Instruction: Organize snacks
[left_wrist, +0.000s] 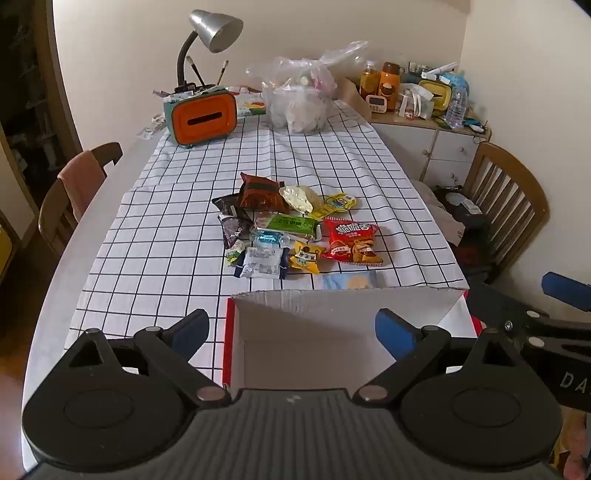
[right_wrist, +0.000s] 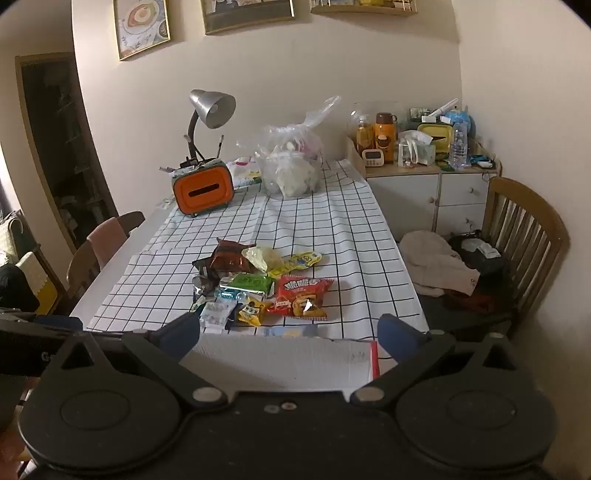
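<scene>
Snacks (left_wrist: 295, 229) lie in a loose heap at mid-table on the checked cloth (left_wrist: 166, 236); we note a red chip bag (left_wrist: 352, 242) at its right edge and a green bar (left_wrist: 291, 225) at centre. Nearer us stands an open white box (left_wrist: 332, 325), whose far wall partly hides a pale blue packet (left_wrist: 349, 281). Left hand-held gripper (left_wrist: 291, 332) and right hand-held gripper (right_wrist: 291, 334) both gape wide, holding nothing. Beyond: orange tissue box (left_wrist: 201, 118), lamp (left_wrist: 214, 29), plastic bag (left_wrist: 299, 99).
</scene>
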